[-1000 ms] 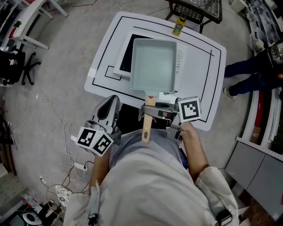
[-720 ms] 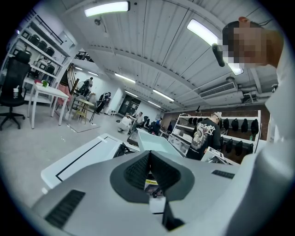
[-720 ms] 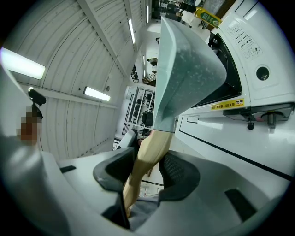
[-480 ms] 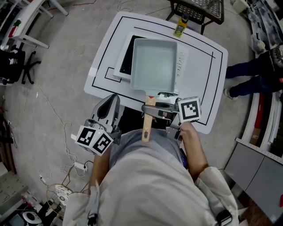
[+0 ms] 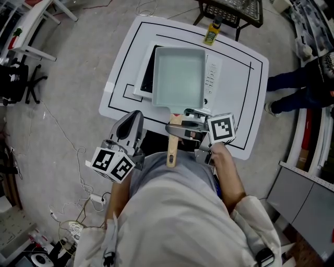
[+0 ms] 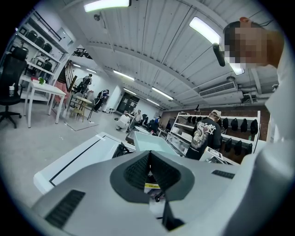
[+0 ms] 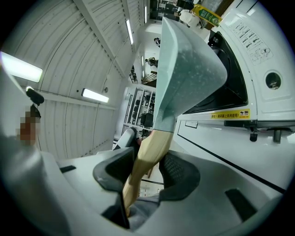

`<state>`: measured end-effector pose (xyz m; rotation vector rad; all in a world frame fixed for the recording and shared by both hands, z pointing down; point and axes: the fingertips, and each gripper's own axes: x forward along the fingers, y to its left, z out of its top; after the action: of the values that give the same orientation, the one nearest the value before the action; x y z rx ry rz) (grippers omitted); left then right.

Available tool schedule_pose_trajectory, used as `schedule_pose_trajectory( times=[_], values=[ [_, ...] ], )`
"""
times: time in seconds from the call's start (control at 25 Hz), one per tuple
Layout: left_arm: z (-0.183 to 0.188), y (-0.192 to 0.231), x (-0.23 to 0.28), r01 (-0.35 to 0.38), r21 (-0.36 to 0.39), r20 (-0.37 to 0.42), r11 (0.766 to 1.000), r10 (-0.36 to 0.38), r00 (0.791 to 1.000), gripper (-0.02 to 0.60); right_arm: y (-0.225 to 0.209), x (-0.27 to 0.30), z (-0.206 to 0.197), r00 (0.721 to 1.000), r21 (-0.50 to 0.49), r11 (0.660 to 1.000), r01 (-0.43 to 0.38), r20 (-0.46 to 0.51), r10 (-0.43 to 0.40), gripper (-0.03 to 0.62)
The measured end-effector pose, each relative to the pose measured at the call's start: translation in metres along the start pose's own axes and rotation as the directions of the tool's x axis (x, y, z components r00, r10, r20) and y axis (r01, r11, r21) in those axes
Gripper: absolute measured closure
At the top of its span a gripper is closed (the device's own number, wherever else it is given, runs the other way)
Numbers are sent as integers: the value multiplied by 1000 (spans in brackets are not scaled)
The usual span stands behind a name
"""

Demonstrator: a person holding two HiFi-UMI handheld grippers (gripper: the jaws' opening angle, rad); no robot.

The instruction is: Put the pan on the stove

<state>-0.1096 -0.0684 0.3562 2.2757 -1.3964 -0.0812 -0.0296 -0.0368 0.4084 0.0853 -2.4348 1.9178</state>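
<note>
A pale green rectangular pan (image 5: 178,75) hangs over the white stove (image 5: 213,78), hiding most of its black glass top (image 5: 147,78). Its wooden handle (image 5: 171,148) points back at me. My right gripper (image 5: 181,126) is shut on that handle just behind the pan. In the right gripper view both pads clamp the handle (image 7: 146,154) and the pan (image 7: 184,60) stands above the stove (image 7: 258,73). My left gripper (image 5: 130,126) hovers at the table's near edge, left of the handle, shut with nothing in it. The left gripper view shows its pads (image 6: 138,170) meeting, with the pan (image 6: 150,142) beyond.
The stove sits on a white table (image 5: 240,104) marked with black lines. A yellow bottle (image 5: 211,31) stands at the table's far edge, a black wire rack (image 5: 232,10) behind it. A person's legs (image 5: 292,88) are at the right. Cables (image 5: 78,156) lie on the floor at the left.
The pan has shifted a little to the left over the stove, carried by the right gripper. The left gripper has barely moved.
</note>
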Motion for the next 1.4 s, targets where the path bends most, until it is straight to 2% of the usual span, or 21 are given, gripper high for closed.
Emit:
schedule_pose_trajectory(
  times=[0.96,1.4],
  values=[
    [8,48,13,-25,-5,-55,1000,25,998,583,-16,27,32,999,16,1000,0,40,-1,419],
    [9,57,18,-29,-6,-81,1000,29,996,583,-26,34,38,998,26,1000,-10,60,8,419]
  ],
)
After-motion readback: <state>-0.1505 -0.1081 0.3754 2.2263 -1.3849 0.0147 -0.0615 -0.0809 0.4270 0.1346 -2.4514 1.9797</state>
